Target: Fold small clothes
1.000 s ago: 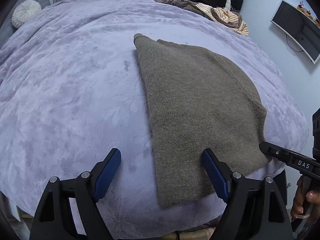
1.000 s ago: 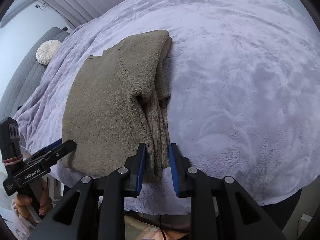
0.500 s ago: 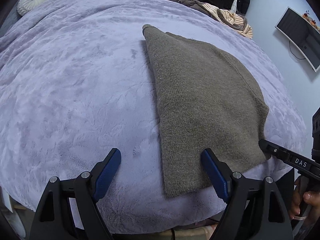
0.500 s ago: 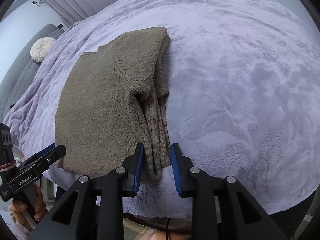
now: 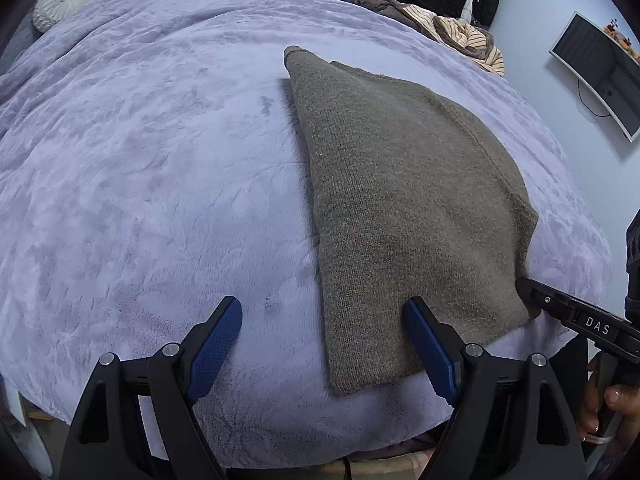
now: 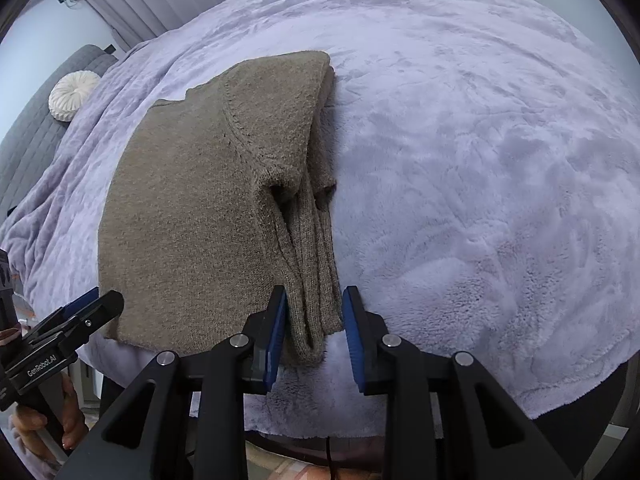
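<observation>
Lilac blanket (image 5: pixel 160 160) under folded sweater (image 5: pixel 400 200)

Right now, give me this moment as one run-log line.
phase: releasing | left gripper: open, empty | right gripper: jaws just opening around sleeve | folded olive-brown knit sweater: flat on lilac plush blanket

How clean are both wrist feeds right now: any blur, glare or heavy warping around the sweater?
Left wrist view: sharp, soft even light, no glare; fisheye bulges the bed and sweater. Right wrist view: equally sharp, the sleeve folds crisp, only faint shadow in the creases; dark lens rim clips the corners.
</observation>
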